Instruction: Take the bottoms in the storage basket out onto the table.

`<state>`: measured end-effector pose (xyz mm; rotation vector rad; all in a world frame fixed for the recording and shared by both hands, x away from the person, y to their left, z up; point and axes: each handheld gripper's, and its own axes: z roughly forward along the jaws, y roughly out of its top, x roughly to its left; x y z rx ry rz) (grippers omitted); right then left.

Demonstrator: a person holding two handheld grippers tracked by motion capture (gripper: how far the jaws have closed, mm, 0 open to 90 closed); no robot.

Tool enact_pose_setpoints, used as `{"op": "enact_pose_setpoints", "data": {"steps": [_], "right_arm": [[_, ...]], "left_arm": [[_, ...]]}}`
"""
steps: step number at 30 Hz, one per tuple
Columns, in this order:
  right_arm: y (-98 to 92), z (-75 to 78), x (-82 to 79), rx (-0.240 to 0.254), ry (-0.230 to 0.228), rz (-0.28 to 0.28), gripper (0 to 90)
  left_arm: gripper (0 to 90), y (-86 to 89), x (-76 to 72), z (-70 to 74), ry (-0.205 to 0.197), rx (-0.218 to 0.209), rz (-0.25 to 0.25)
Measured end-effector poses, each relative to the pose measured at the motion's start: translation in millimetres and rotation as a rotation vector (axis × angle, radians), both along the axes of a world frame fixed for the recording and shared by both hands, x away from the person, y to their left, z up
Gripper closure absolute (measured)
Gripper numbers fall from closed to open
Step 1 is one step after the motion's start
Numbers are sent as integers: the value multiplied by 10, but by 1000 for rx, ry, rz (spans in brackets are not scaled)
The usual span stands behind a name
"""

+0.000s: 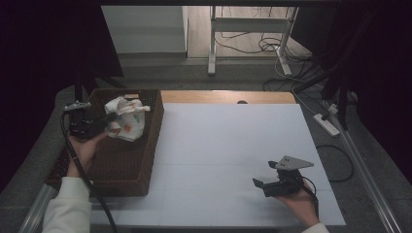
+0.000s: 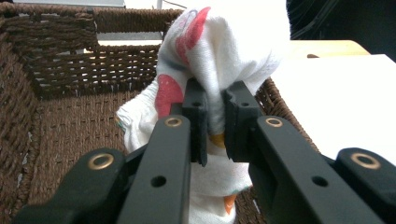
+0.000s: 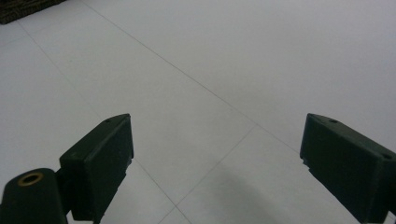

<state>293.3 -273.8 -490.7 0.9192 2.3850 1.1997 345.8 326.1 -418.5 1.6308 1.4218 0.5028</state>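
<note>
Cloth (image 2: 219, 51) hangs clamped in the left gripper's (image 2: 215, 123) fingers above the basket (image 1: 145, 160), release pending; right gripper's (image 1: 266, 175) fingers apart over the worktop (image 1: 228, 145).

**Desk surface and what rests on it**

The desk (image 1: 233, 145) has a white top crossed by thin seam lines, with a strip of bare wood showing along its far edge. A brown woven basket (image 1: 131, 174) stands directly on the left end, its right wall on the white top and its left side reaching to the desk's left edge. The right gripper (image 1: 266, 175) sits low over the near right part of the top; contact with the surface cannot be told.
</note>
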Motion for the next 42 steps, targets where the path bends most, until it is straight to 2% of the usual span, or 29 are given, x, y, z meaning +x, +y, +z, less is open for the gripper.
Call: {"op": "enact_pose_setpoints", "data": {"steps": [4, 8, 32, 42], "right_arm": [[-1, -2, -4, 3, -1, 3, 99], [-6, -9, 8, 3, 0, 1, 99], [-5, -13, 10, -1, 2, 1, 99], [1, -21, 14, -8, 5, 2, 99]], "left_arm": [[808, -39, -29, 41, -24, 14, -6], [808, -53, -41, 60, -32, 15, -9], [808, -74, -107, 122, -58, -33, -46], [808, -160, -145, 191, -79, -43, -79]]}}
